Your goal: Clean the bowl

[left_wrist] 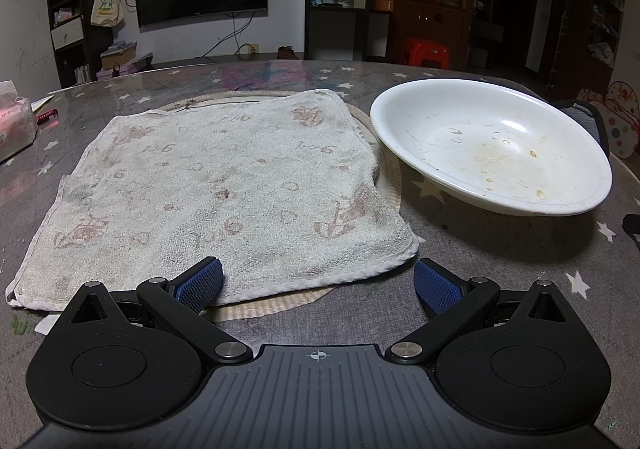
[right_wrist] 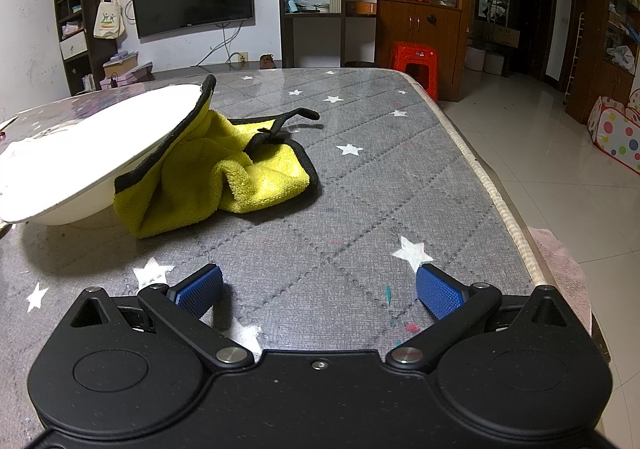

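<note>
Left gripper (left_wrist: pixel 318 281): at the bottom centre of the left wrist view, its blue ribbed fingers (left_wrist: pixel 200 283) spread wide apart and holding nothing; the left pad overlaps the near edge of the towel, though contact cannot be told.

Right gripper (right_wrist: pixel 320 287): at the bottom centre of the right wrist view, fingers (right_wrist: pixel 438 291) likewise wide apart and empty, over bare table.

White terry towel (left_wrist: pixel 224 185): a stained, faintly printed square lying flat in the left and centre of the left wrist view, on a round beige woven mat (left_wrist: pixel 390 173) whose rim shows at the towel's near and right edges.

Shallow white plastic bowl (left_wrist: pixel 492 147): in the right of the left wrist view, just beside the towel's right edge, tilted (its far side is raised), with yellowish smears and crumbs inside.

Same bowl, other view: at the left edge of the right wrist view, its raised rim leaning on the cloth.

Yellow microfibre cloth with black trim (right_wrist: pixel 224 169): crumpled, centre-left of the right wrist view, partly tucked under the bowl.

Table (right_wrist: pixel 360 189): covered in grey quilted fabric with white stars.
</note>
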A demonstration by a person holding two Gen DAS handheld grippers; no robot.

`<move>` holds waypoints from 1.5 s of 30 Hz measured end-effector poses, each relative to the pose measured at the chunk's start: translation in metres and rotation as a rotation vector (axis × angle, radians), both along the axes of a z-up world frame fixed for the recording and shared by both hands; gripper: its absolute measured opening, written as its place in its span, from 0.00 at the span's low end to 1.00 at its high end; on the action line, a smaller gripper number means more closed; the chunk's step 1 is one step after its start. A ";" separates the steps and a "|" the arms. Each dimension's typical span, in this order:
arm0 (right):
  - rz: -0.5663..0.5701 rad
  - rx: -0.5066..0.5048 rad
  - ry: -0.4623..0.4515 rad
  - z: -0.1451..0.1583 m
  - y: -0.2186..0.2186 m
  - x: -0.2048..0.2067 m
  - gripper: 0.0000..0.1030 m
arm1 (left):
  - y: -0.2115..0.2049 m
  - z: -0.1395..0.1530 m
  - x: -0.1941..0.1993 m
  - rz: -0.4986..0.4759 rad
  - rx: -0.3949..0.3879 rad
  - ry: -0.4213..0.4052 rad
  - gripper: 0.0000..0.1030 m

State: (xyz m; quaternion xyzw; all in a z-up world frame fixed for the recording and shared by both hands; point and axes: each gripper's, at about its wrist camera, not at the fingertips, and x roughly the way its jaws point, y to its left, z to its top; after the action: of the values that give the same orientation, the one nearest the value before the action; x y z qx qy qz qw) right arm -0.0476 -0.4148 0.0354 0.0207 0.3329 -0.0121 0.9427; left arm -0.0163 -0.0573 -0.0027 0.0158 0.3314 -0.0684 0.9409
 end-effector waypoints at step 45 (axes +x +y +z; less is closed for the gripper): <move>0.000 0.001 0.000 -0.001 0.004 0.001 1.00 | 0.000 0.000 0.000 0.000 0.000 0.000 1.00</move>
State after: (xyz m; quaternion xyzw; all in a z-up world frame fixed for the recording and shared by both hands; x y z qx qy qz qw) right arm -0.0461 -0.4111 0.0346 0.0214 0.3330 -0.0119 0.9426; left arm -0.0165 -0.0570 -0.0027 0.0159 0.3314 -0.0684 0.9409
